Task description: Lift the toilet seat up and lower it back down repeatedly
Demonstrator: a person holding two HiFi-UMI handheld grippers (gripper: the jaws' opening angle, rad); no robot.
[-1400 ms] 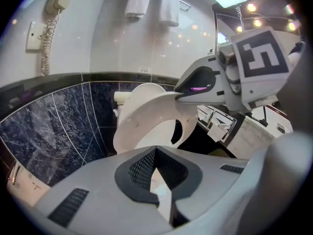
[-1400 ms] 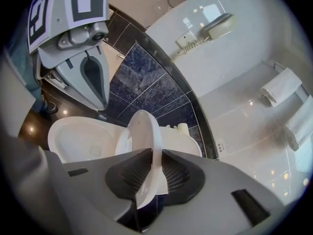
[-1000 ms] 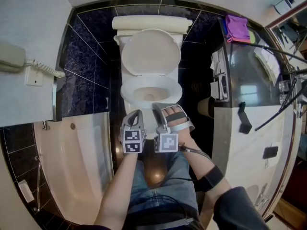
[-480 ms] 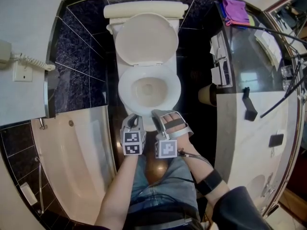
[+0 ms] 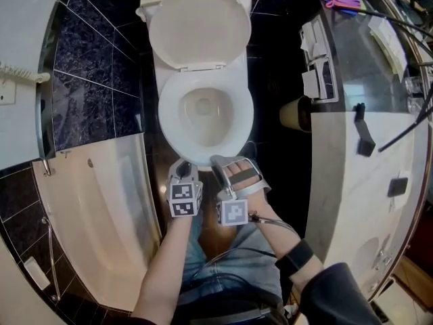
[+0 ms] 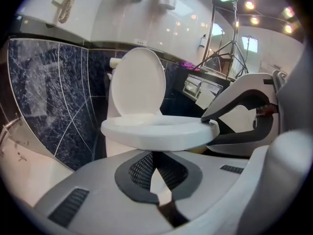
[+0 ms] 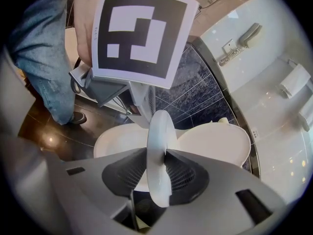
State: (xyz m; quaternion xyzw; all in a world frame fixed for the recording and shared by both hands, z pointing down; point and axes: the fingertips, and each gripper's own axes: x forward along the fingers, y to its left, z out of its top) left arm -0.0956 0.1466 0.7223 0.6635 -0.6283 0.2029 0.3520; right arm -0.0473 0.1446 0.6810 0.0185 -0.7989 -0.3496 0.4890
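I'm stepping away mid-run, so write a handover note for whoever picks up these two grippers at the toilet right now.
Right gripper: jaws have just been opening, with the front rim of the seat between them; it looks released.
Left gripper: shut, empty, just in front of and below that rim.
The seat lies flat on the bowl; the lid stands raised.
Done: seat is down. Left: grip the rim, lift, lower, repeat.

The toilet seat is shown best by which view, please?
The head view: the toilet seat appears from above as a whole ring, lowered. The left gripper view shows only its front edge side-on; the right gripper view, a sliver of rim edge-on.
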